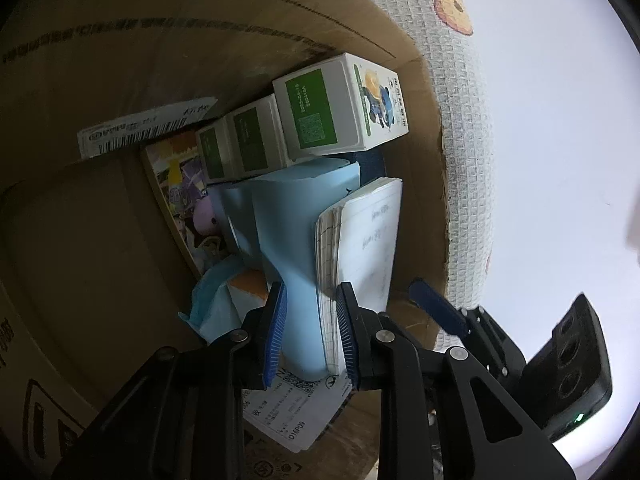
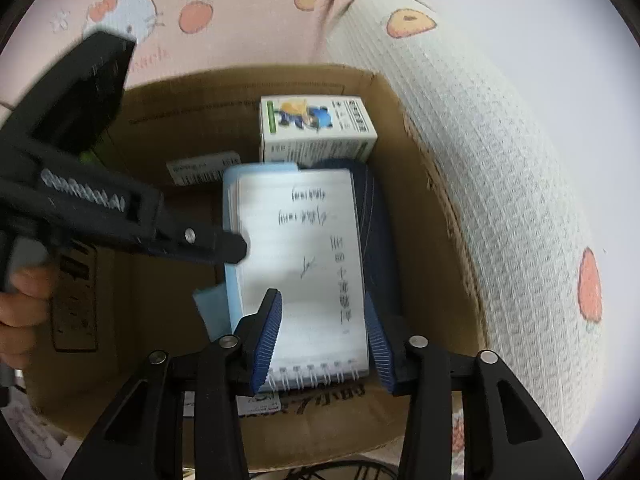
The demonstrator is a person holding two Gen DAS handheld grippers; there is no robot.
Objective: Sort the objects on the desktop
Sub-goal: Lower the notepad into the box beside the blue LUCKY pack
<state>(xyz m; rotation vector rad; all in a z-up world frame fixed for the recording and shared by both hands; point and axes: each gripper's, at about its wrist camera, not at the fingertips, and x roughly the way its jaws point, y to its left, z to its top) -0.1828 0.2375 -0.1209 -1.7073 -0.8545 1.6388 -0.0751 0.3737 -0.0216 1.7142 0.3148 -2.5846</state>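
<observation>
A spiral notebook [image 2: 300, 240] with handwritten pages and a light blue cover [image 1: 288, 240] stands on edge inside a cardboard box [image 1: 120, 60]. My left gripper [image 1: 310, 334] is shut on the notebook's lower end, one pad on the blue cover and the other on the page edges [image 1: 328, 248]. In the right wrist view one of its fingers [image 2: 216, 244] reaches the notebook's left side. My right gripper [image 2: 323, 344] hovers over the spiral end, open, with its pads off the paper. One right finger [image 1: 436, 304] shows by the box's right wall.
Three white-and-green cartons [image 1: 340, 108] line the box's far wall [image 2: 412, 200]. A picture book [image 1: 180, 184], a blue face mask [image 1: 208, 304], a barcode label [image 1: 148, 130] and a printed slip [image 1: 296, 412] also lie inside. A fruit-print cloth [image 2: 480, 160] surrounds the box. A hand [image 2: 20, 304] holds the left gripper.
</observation>
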